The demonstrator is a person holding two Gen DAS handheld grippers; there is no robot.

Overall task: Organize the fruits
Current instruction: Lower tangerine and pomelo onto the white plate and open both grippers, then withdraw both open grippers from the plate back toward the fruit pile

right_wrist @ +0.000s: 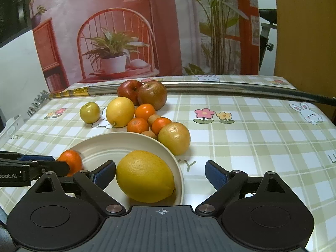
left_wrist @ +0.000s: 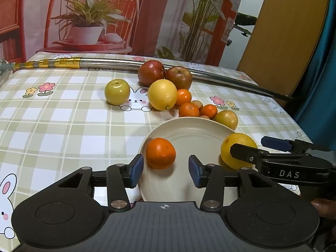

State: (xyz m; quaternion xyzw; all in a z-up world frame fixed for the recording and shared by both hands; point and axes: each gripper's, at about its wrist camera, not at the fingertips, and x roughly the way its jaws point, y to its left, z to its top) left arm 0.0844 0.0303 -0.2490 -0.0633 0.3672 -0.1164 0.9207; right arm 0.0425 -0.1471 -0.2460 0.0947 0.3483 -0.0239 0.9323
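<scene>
Item: cream plate (left_wrist: 201, 126), round, smooth, with faint concentric rings and a shallow raised rim, near the front of the table. On it: one small orange mandarin (left_wrist: 160, 153), dimpled skin, at the plate's left side; one large yellow lemon (right_wrist: 145, 176), oval, pebbled rind, nub at one end, at the right side by the rim. Beyond the plate, loose on the cloth: a second yellow citrus (left_wrist: 162, 94), a dull yellow-green round fruit (right_wrist: 174, 138) just beside the rim, three small mandarins (right_wrist: 145, 111) clustered with small brown fruits, two dark red apples (left_wrist: 151, 72) touching one another, and a yellow-green apple (left_wrist: 117, 91) set apart to the left. Surface: glossy tablecloth (left_wrist: 63, 126), green-and-white check printed with rabbits and flowers; a polished metal pole (left_wrist: 220, 76) with gold bands lies across its far edge. Behind: a printed backdrop (right_wrist: 117, 31) of a red chair and potted plant, a tan wooden panel to the right. Left gripper (left_wrist: 166, 169): black, blue-padded, tilted down over the plate, jaws parted clear of the mandarin lying just ahead of them. Right gripper (right_wrist: 160, 173): likewise tilted down, jaws spread wide either side of the lemon, pads not touching it
</scene>
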